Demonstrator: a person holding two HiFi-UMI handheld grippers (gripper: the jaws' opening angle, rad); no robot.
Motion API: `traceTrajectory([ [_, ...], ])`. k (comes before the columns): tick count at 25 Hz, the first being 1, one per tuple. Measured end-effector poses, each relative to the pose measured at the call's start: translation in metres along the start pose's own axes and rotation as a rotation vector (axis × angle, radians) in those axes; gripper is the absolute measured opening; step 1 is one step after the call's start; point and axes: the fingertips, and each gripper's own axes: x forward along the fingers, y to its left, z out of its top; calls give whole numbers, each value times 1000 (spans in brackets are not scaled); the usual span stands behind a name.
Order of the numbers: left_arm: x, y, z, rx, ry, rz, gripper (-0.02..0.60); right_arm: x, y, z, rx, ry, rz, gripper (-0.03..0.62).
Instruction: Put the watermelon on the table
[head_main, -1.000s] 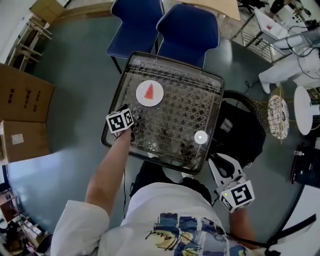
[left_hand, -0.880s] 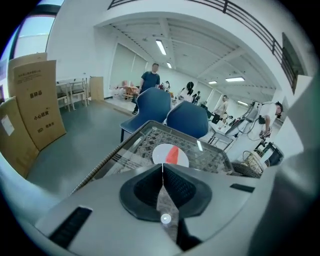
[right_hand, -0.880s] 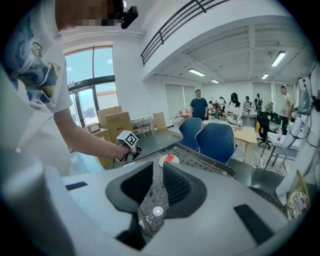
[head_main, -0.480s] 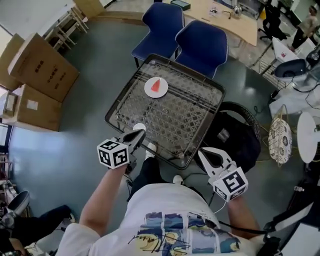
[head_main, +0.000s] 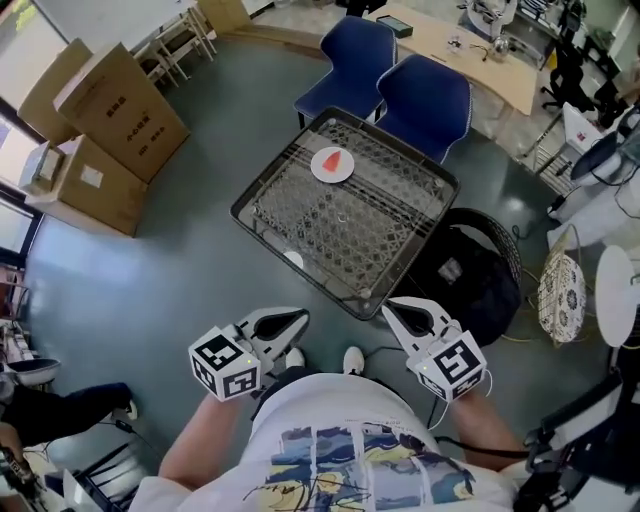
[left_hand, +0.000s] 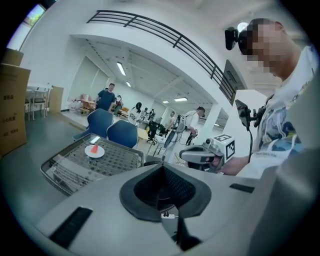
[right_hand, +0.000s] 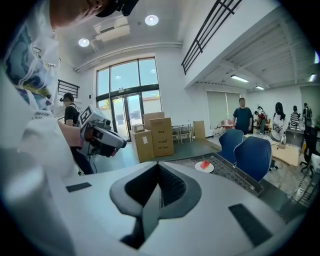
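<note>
Head view: left hand-held gripper (head_main: 298, 318) & right hand-held gripper (head_main: 390, 307) sit close to the body, counter (head_main: 330, 235) ahead of both. Watermelon (head_main: 335, 160) lies on a plate (head_main: 316, 169) at the counter's far side, well apart from either, so the job looks done, nothing left.
Left gripper view: jaws closed, empty.
Right gripper view: same, closed w/ nothing between.
Chairs (head_main: 425, 100) beyond the counter, boxes (head_main: 120, 110) far left; nothing in the way.

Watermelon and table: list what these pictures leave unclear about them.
Watermelon: too small in every view to show its rind or its underside, which rests on the plate.
Table: legs hidden under its mesh top, head view.
White spot by the table's near edge, head view: too small to identify.
</note>
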Motion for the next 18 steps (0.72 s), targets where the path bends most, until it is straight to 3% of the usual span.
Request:
traceTrajectory([
  [8,-56,-28,13,19,-74,-27,9,14,57,4,-24,23,39,11],
  [18,-156,-46,-20,61,-59,-75,9,40,163,28,-65,8,13,10],
])
